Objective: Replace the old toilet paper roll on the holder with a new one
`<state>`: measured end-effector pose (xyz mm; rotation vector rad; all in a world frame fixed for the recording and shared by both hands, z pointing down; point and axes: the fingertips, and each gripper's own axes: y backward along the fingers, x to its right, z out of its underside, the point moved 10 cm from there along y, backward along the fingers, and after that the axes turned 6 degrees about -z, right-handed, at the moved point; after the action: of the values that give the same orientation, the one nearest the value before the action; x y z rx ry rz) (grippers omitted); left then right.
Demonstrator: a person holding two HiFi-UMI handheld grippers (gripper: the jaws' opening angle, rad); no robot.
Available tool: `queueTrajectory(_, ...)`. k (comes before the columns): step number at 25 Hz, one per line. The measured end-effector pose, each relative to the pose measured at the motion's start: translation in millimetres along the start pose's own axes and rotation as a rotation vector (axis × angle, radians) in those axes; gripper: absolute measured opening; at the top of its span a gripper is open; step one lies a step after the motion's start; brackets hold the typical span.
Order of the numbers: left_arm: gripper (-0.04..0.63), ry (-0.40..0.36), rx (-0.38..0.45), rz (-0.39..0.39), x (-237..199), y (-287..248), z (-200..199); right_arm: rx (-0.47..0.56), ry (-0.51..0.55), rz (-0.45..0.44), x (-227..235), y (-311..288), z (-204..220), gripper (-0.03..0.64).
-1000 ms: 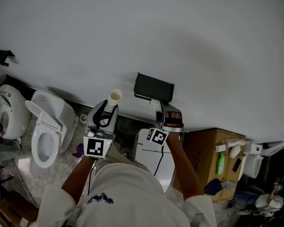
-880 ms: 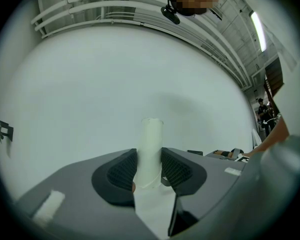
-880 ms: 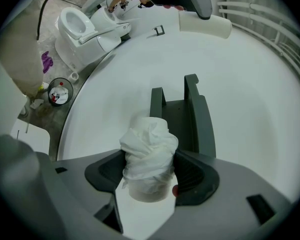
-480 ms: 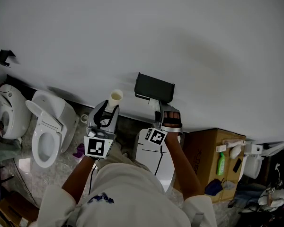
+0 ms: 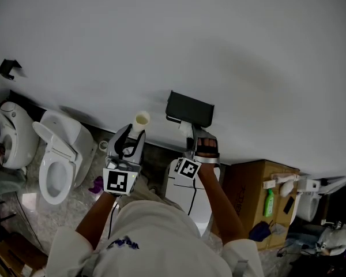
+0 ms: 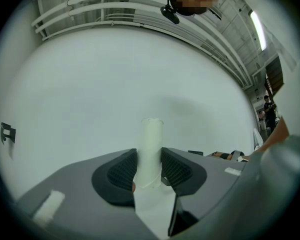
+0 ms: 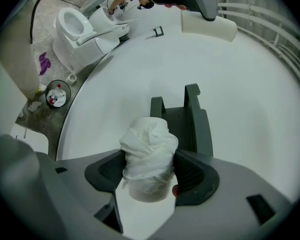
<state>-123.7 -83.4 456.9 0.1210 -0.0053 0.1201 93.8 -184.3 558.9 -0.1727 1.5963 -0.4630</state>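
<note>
Head view: my left gripper point(image 5: 135, 136) holds a bare cardboard tube point(image 5: 141, 119) up in front of the white wall point(image 5: 230, 39), just left of the black paper holder point(image 5: 189, 108). My right gripper point(image 5: 190, 136) sits directly below that holder. A white toilet point(image 5: 56, 154) stands on the floor at far left.

Left gripper view: my jaws are narrowly set and pinch the tube's lower part; its open end sticks out past the jaw tips.

Right gripper view: my jaws stand wide, clamped on a new toilet paper roll point(image 7: 149, 156) with loose, crumpled outer paper, close in front of the holder's two dark arms.
</note>
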Motion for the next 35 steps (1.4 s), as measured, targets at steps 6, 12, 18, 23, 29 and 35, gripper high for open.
queueTrajectory(6, 0.156, 0.005, 0.010, -0.016, -4.2, 3.7, -3.0, -0.011, 0.007, 0.010, -0.4, -1.5, -4.5, 0.298)
queueTrajectory(12, 0.155, 0.001, 0.012, -0.017, -6.2, 7.2, -4.3, -0.004, 0.017, 0.017, 1.0, -1.2, -12.0, 0.298)
queueTrajectory(18, 0.156, -0.001, 0.015, -0.027, -9.3, 10.6, -5.1, 0.010, 0.018, 0.017, 0.9, -2.2, -21.2, 0.298)
queueTrajectory(23, 0.156, -0.022, 0.011, -0.024, -14.3, 15.3, -4.4, 0.015, 0.016, 0.023, 2.4, -2.9, -28.7, 0.298)
queueTrajectory(29, 0.156, -0.018, 0.010, -0.026, -16.9, 15.9, -6.9, 0.028, 0.020, 0.027, 2.9, -2.9, -39.2, 0.298)
queueTrajectory(35, 0.156, -0.020, 0.011, -0.018, -16.1, 16.3, -8.6, 0.045, 0.016, 0.027, 3.7, -3.2, -47.7, 0.298)
